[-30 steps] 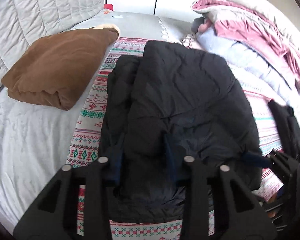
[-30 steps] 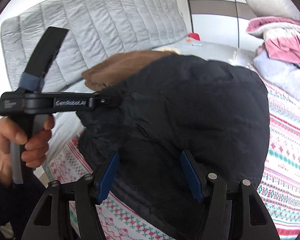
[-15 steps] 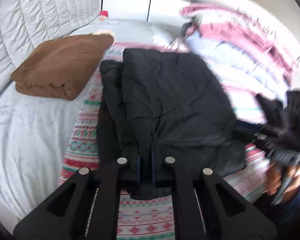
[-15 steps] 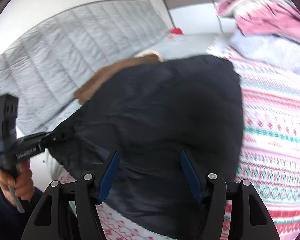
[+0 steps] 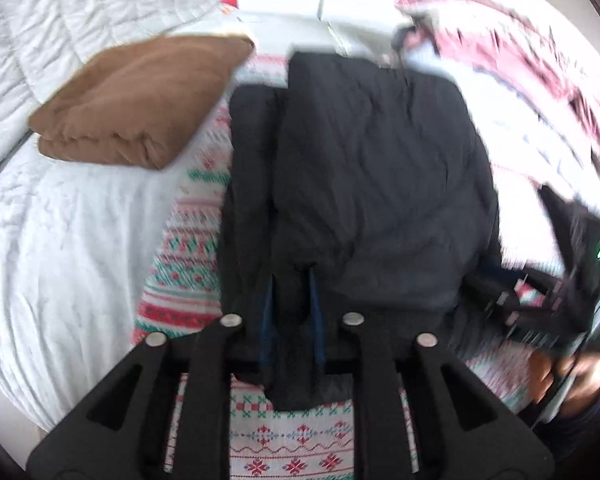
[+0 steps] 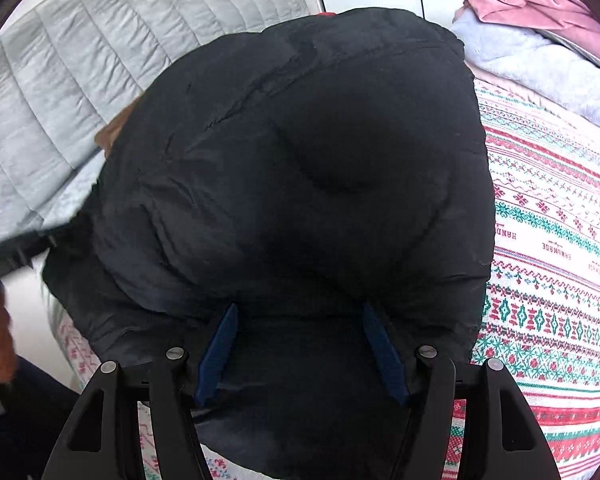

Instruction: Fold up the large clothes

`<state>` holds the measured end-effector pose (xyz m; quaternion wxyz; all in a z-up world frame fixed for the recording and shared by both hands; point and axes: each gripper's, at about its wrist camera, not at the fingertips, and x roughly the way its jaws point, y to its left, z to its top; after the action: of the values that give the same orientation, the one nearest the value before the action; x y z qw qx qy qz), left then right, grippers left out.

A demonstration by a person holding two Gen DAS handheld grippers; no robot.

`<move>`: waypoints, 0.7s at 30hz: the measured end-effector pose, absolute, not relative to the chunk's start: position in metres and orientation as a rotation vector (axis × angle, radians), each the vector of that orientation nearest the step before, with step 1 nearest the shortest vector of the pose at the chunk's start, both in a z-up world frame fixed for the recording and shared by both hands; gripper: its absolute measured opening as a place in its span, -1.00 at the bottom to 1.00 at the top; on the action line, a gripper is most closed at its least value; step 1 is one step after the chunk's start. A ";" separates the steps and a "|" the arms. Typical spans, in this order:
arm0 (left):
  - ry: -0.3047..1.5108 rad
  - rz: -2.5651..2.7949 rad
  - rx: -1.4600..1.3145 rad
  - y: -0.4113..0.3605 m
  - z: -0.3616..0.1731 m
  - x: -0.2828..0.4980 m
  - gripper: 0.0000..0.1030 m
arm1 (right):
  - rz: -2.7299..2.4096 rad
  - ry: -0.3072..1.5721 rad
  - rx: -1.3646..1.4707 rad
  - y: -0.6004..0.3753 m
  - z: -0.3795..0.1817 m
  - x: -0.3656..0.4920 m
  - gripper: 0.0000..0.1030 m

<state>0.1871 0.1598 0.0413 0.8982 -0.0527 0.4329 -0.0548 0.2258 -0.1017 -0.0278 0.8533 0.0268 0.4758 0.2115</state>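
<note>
1. Here the black puffer jacket (image 5: 372, 168) lies part-folded on the patterned knit blanket (image 5: 180, 248) on the bed, just beside a folded brown blanket (image 5: 140, 96).
2. The left hand-held gripper (image 5: 290, 312) is pinched on the jacket's near hem; thick, slippery padding could slide out if it is pulled hard.
3. The right hand-held gripper (image 6: 300, 344) has its fingers spread wide around a bulging fold, gripping nothing, so that side may spring open.
4. Dragging the jacket could also rumple the knit blanket beneath, or push it into the pink bedding pile (image 6: 540, 20).
</note>
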 end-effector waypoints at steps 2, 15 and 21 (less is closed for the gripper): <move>0.837 -0.101 -0.129 0.164 0.057 0.187 -0.38 | 0.441 1.003 0.044 -0.100 -0.030 0.225 0.29; 0.739 -0.123 -0.105 0.113 0.100 0.261 -0.16 | 0.475 0.854 0.157 -0.129 0.057 0.244 0.31; 0.794 -0.088 -0.099 0.099 0.078 0.314 -0.09 | 0.404 0.891 0.305 -0.155 0.056 0.315 0.31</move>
<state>0.3144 0.0989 0.0780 0.9201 -0.0481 0.3863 -0.0429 0.3148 -0.1554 0.0560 0.8715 0.1458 0.4264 0.1933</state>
